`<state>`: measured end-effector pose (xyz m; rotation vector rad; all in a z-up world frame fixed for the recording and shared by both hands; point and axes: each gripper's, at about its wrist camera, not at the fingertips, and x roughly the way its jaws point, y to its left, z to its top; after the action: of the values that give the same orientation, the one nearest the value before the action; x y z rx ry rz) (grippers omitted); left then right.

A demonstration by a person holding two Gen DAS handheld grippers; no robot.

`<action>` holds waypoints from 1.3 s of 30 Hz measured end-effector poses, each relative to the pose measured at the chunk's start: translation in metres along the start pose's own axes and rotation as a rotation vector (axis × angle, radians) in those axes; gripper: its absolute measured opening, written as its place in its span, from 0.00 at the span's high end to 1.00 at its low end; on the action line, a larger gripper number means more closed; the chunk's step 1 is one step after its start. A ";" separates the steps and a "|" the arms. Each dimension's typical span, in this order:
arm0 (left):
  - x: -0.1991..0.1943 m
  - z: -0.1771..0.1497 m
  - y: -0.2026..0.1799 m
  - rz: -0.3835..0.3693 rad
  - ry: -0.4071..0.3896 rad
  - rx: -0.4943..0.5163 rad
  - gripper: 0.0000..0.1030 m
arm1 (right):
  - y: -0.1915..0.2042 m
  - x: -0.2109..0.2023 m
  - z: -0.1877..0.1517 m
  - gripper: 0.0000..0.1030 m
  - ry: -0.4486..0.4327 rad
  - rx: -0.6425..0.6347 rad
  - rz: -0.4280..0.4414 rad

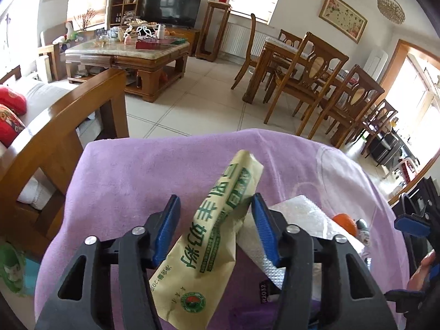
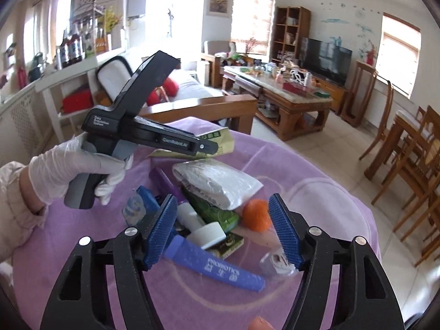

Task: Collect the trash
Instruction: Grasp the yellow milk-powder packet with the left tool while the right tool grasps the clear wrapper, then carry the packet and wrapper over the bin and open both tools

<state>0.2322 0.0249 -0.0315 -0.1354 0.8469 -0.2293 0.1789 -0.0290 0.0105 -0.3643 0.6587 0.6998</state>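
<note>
A round surface draped in a purple cloth stands in a living room, with a small heap of trash on it.

In the left wrist view, the left tool has a pale yellow packet with green lettering standing tilted between its blue pads. The right pad touches the packet's edge, while a gap shows beside the left pad, so whether the packet is truly gripped cannot be told. In the right wrist view the same tool appears at the far left of the surface, held by a hand in a white glove, with the packet poking out past its tip.

The right tool hangs over the heap with its pads apart, touching nothing. Between and below them lie a white bottle cap, a green wrapper, a purple tube marked "PROBIOTICS" and a small dark box. An orange sits just beside the right pad, and a small clear container lies under it. A white bubble-wrap pouch lies farther off, beside a blue pack on the left.

Behind, a wooden coffee table, a television and dining chairs fill the room.
</note>
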 end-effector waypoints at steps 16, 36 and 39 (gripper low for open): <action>-0.032 -0.002 0.010 0.047 -0.128 -0.008 0.84 | 0.015 0.046 0.025 0.93 0.057 -0.075 -0.039; -0.150 -0.035 -0.089 -0.086 -0.331 0.104 0.85 | -0.021 -0.164 -0.032 0.93 -0.265 0.322 0.112; -0.164 -0.045 -0.125 -0.103 -0.342 0.168 0.85 | -0.034 -0.199 -0.057 0.93 -0.297 0.371 0.101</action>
<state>0.0755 -0.0555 0.0842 -0.0580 0.4785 -0.3619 0.0633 -0.1769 0.1034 0.1155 0.5119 0.6944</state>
